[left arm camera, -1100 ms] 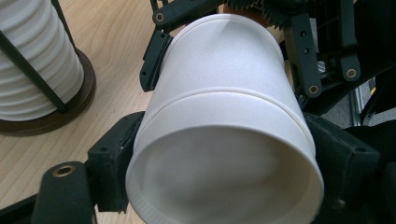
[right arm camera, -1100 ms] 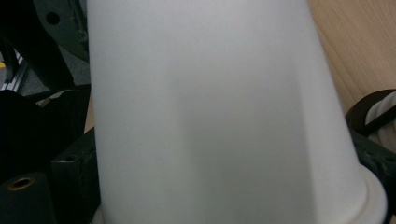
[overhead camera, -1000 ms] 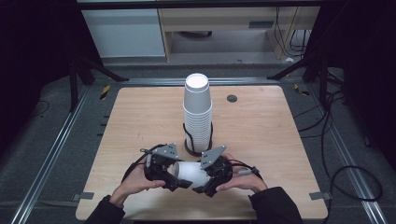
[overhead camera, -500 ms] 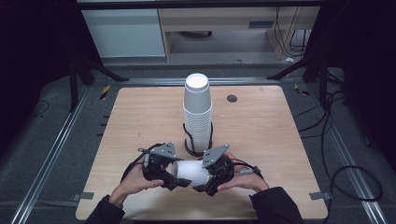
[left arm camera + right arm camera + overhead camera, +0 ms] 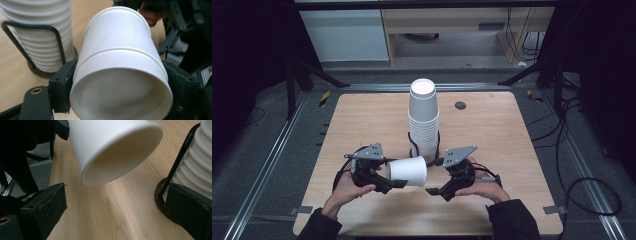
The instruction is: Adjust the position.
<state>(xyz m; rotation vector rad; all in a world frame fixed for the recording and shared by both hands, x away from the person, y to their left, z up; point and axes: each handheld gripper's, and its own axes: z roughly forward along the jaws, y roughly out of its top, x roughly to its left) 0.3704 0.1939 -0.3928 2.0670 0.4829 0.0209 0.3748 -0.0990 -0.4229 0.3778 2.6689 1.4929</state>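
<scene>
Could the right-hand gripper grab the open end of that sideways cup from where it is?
Probably yes: the right gripper is open, the cup's rim faces it, and nothing lies between them.

Matt white paper cup; smooth pale wood-grain table; black wire holder.

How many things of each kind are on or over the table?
Single white cup: 1
Stack of white cups: 1
Black wire holder: 1
Hand-held gripper: 2, left and right
Total: 5
</scene>
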